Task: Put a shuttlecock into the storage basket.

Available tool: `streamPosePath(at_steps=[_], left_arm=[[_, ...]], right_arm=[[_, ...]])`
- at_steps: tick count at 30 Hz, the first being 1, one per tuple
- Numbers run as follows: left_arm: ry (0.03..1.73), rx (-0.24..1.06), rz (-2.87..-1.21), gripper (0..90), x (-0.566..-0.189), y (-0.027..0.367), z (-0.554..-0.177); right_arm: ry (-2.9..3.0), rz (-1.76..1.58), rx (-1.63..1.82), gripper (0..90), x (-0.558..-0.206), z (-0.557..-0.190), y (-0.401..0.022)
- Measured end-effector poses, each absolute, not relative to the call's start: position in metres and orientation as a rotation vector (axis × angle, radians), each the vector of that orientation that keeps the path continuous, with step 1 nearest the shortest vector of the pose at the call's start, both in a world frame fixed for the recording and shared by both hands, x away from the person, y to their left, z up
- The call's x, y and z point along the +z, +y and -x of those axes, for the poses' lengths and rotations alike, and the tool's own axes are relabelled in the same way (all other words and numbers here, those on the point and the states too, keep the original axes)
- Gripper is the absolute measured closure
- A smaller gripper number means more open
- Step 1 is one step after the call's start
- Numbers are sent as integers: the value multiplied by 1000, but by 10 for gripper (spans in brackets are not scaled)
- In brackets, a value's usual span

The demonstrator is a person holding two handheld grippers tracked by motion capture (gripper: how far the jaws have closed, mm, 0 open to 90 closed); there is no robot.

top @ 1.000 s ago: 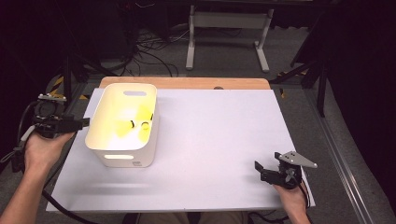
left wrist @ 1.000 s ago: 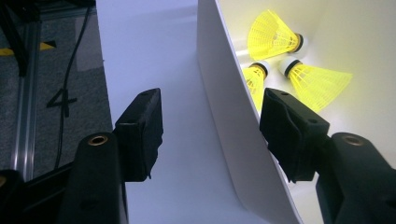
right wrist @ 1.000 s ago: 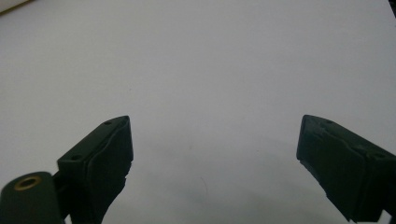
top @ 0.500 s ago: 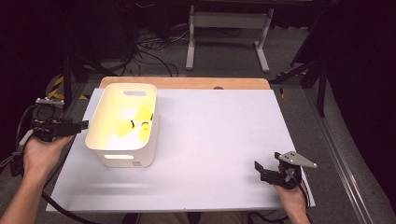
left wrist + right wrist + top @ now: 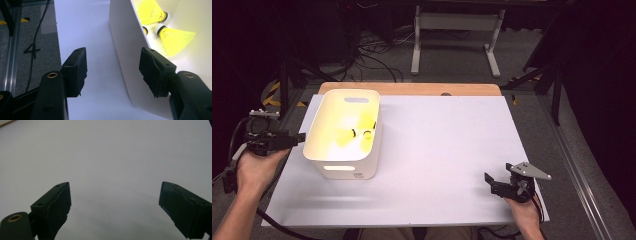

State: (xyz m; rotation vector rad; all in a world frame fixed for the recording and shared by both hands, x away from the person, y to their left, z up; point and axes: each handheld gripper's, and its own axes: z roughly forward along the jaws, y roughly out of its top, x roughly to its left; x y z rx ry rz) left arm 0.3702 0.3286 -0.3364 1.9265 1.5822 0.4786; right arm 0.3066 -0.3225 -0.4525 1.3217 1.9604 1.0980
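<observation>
A white bin (image 5: 362, 167) stands at the left of the white table top (image 5: 442, 135). Yellow shuttlecocks (image 5: 343, 139) lie inside it; in the left gripper view two of the shuttlecocks (image 5: 176, 37) show clearly and a third cork peeks past the rim. My left gripper (image 5: 300, 136) is held level just off the bin's left wall (image 5: 125, 50), its jaws open and nothing pressed between them (image 5: 113, 51). At the table's near right, my right gripper (image 5: 490, 183) sits low over bare white surface, jaws wide open and empty (image 5: 115, 185).
A wooden strip (image 5: 412, 89) runs along the table's far edge. Cables and a metal stand (image 5: 457, 30) lie on the floor beyond it. An aluminium rail (image 5: 11, 50) and grey floor run left of the table.
My left gripper has drifted a little toward the near side, alongside the bin. The right gripper has stayed put.
</observation>
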Motion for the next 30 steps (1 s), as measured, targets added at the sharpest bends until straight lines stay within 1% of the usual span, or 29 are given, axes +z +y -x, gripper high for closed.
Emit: streamPosePath(at_steps=[24,30], left_arm=[[1619,469,-1924,390,-356,335,-364],[1631,445,-1914,382,-362,333,-363]], right_arm=[[1963,-1323,1095,114,-453,-307,-322],[1965,-1321,1092,114,-453,-307,-322]])
